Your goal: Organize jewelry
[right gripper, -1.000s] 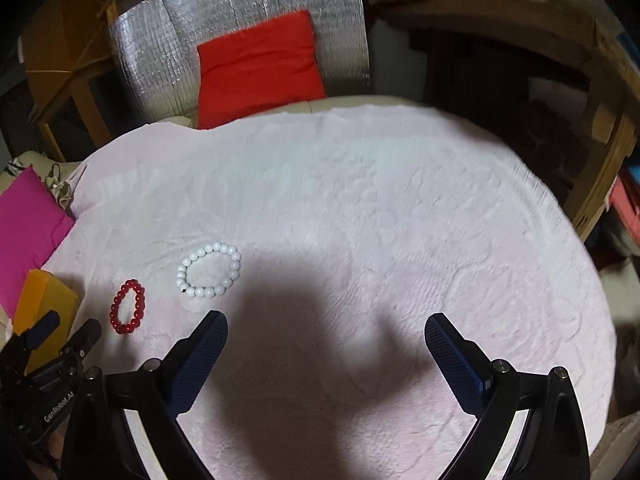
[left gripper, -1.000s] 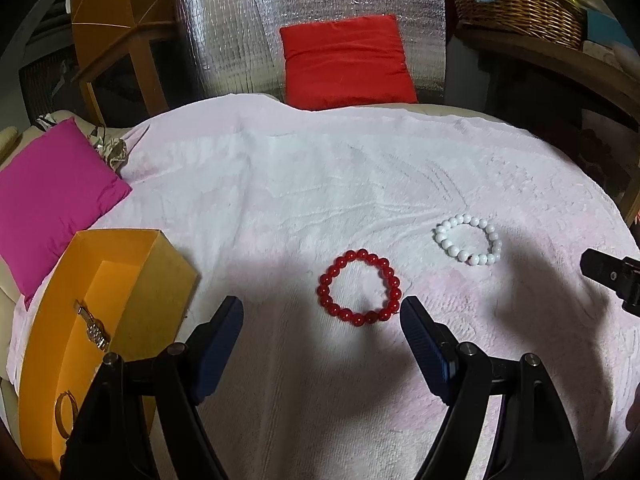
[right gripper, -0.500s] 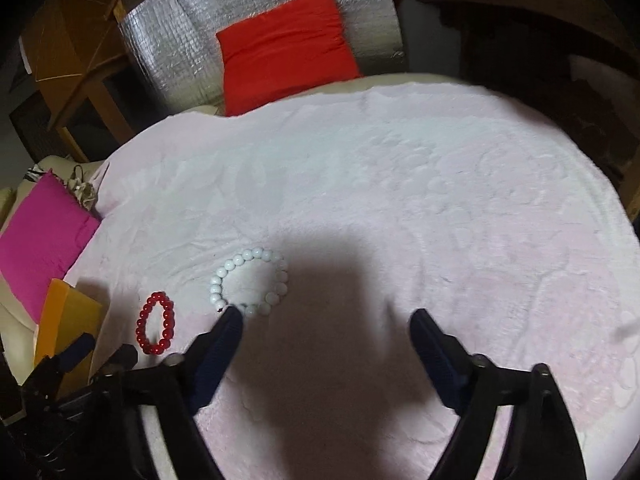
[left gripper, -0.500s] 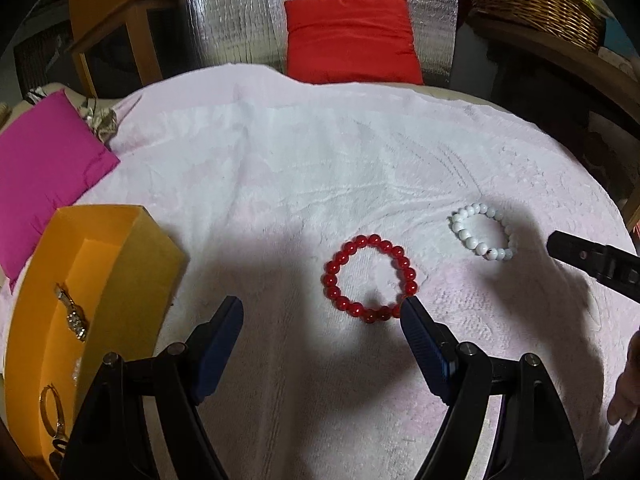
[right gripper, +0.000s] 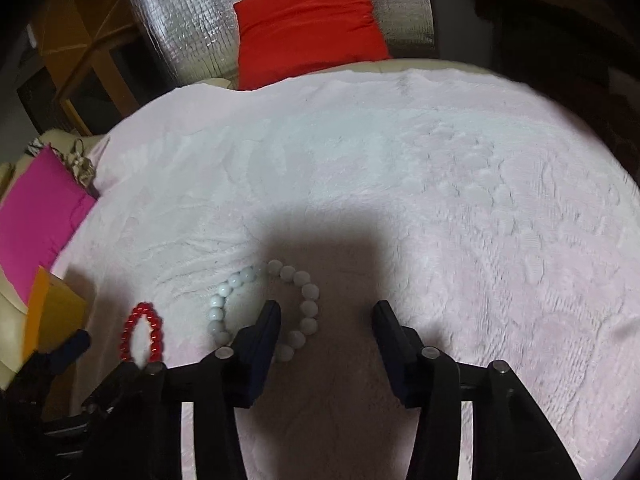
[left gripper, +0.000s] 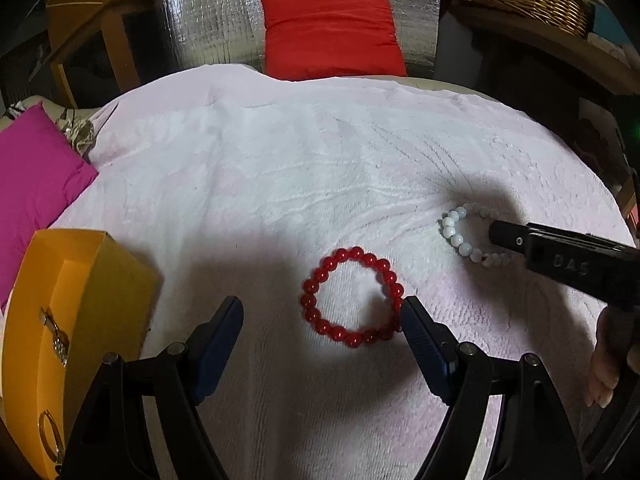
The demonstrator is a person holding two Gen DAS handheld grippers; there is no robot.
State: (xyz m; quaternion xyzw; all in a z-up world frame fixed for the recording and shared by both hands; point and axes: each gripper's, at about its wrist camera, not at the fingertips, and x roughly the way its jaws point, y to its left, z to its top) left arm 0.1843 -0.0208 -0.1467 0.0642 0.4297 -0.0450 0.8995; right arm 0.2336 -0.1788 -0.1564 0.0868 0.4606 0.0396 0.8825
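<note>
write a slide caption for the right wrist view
Open right gripper straddling one side of the white bracelet on the pink cloth, red bracelet to its left.

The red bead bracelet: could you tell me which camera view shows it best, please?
The left wrist view: the red bead bracelet lies as a whole ring near the centre, only its right edge behind a fingertip. The right wrist view shows it small and foreshortened at lower left.
</note>
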